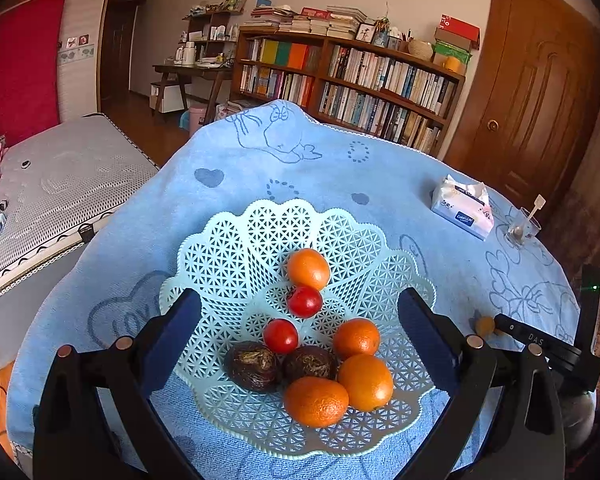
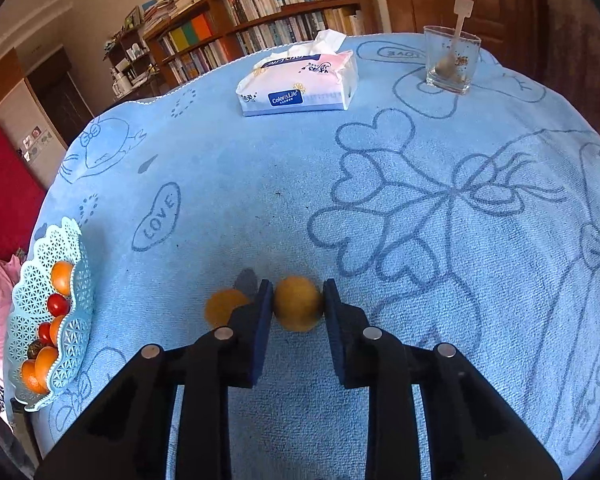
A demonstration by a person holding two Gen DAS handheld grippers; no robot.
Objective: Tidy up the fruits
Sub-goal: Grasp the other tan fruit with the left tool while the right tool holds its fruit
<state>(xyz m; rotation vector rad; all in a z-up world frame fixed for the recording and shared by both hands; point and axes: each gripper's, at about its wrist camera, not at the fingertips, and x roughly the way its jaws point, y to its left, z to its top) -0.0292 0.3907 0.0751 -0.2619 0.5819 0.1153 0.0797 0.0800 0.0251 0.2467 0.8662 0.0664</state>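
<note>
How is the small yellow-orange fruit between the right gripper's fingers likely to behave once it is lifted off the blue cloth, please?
The yellow-orange fruit looks round and smooth, so it could probably roll or slip if the right gripper loosens. The pads touch it only at its two sides, so it may pivot. It seems small, so likely light; a firm squeeze might bruise it.
</note>
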